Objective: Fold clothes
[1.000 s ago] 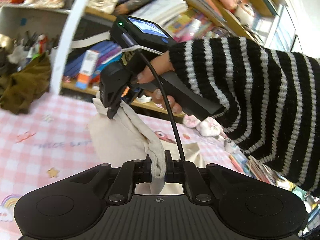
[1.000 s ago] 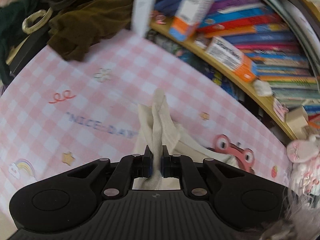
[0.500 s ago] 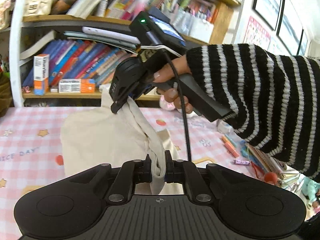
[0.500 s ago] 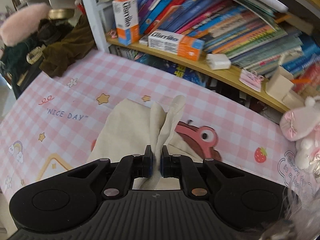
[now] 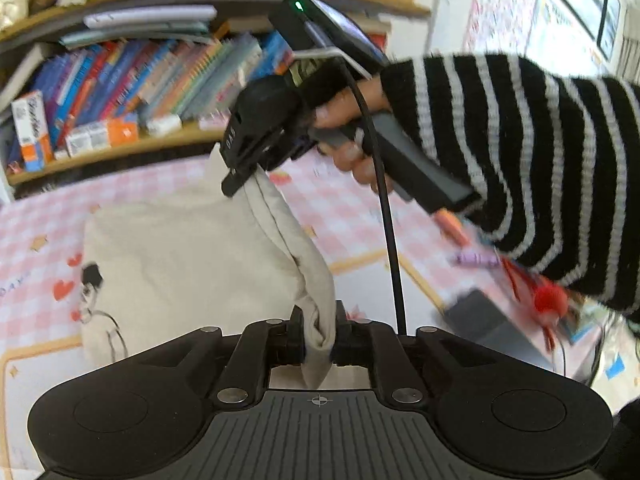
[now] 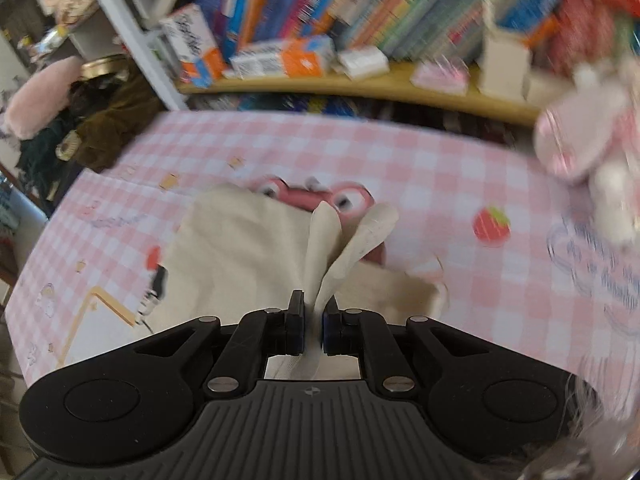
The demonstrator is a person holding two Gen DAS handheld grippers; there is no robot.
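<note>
The left gripper (image 5: 318, 334) has a bunched wad of the cream garment (image 5: 180, 248) between its jaws; they have just been opening a little, yet the cloth fills the gap and looks pinched. The right gripper (image 6: 314, 326) has its jaws nearly pressed together on a thin edge of the same garment, two flaps standing up from it toward twelve o'clock. In the left wrist view the right gripper (image 5: 244, 172) sits at about eleven o'clock, the fabric stretched taut between the two tools, with the striped sleeve (image 5: 520, 160) running off toward three.

Outward, the rest of the garment lies spread on the pink checked tablecloth (image 6: 440, 168), toward nine o'clock in the left view, its printed figure (image 5: 94, 292) facing up. A bookshelf (image 6: 360, 76) runs along the far side at twelve.

By my judgement a fold is under way: one edge is lifted and carried over the body, not yet laid down. Releasing, smoothing and any further folds remain.
</note>
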